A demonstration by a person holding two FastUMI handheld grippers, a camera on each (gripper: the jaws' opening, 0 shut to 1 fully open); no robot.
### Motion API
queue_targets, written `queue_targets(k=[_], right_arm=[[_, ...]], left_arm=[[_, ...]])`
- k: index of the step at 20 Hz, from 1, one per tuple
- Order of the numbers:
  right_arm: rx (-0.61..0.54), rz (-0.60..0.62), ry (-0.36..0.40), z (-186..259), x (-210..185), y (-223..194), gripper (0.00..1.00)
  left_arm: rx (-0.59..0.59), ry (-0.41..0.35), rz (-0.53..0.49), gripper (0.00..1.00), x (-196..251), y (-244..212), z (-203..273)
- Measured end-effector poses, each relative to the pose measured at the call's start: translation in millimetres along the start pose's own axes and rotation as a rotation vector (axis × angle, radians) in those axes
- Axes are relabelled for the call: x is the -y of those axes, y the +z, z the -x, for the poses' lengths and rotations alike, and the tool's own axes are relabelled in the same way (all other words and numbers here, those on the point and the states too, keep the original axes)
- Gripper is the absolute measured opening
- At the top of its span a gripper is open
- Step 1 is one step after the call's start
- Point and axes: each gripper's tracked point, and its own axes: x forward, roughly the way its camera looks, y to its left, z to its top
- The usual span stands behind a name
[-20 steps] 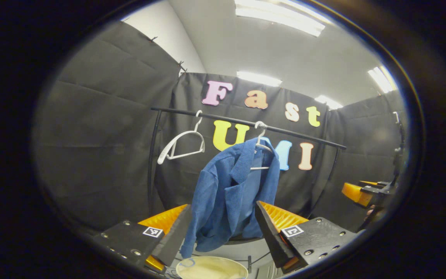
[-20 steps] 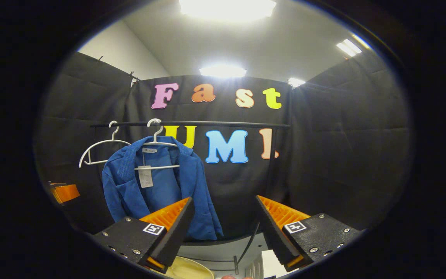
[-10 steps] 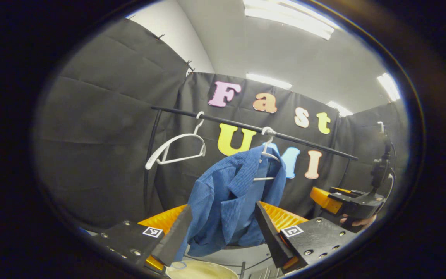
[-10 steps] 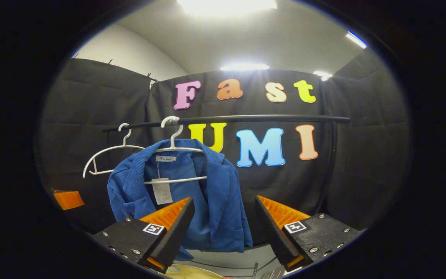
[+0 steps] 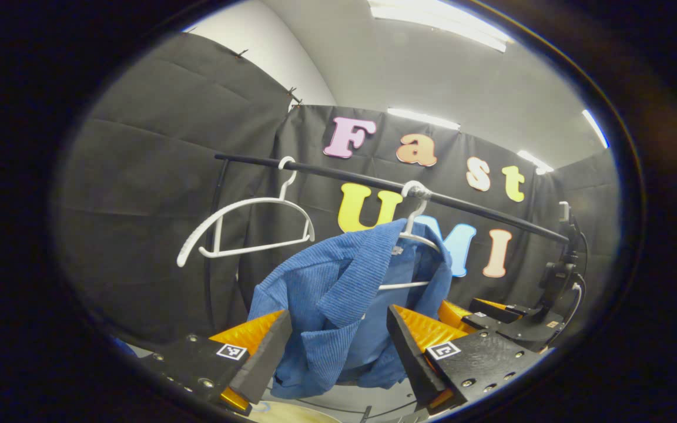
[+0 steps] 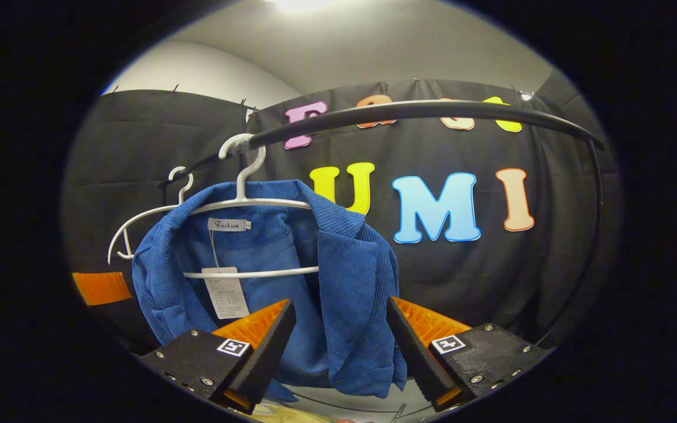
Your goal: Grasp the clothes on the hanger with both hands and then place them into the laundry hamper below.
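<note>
The blue jacket (image 5: 338,305) hangs on a white hanger (image 6: 244,202) from the black rail (image 5: 374,182), beside an empty hanger (image 5: 244,226). The left tool (image 5: 338,352) and the right tool (image 6: 338,346) are both spread wide, with the jacket's lower folds seen between their fingers, unpinched.

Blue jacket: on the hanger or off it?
On. The blue jacket drapes over the white hanger hooked on the rail; both open tools are short of it.
</note>
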Motion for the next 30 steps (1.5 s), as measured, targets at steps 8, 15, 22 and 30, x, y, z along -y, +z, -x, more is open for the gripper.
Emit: queue_targets(k=[8, 15, 22, 30], right_arm=[[-0.041, -0.006, 0.079, -58.2, 7.0, -17.5, 0.96], [-0.016, 0.018, 0.105, -81.1, 11.3, -18.5, 0.96], [0.002, 0.065, 0.142, -76.6, 8.1, -16.6, 0.48], [-0.021, -0.002, 0.248, -70.8, -0.3, -17.9, 0.00]], left_arm=[[-0.032, 0.181, -0.078, 0.93, 2.6, -24.1, -55.9], [-0.010, 0.300, -0.116, 0.93, -8.0, -29.5, -67.4], [0.026, 0.271, -0.135, 0.61, 5.9, -25.5, -72.9], [0.009, 0.219, -0.089, 0.25, 8.9, -37.6, -66.9]])
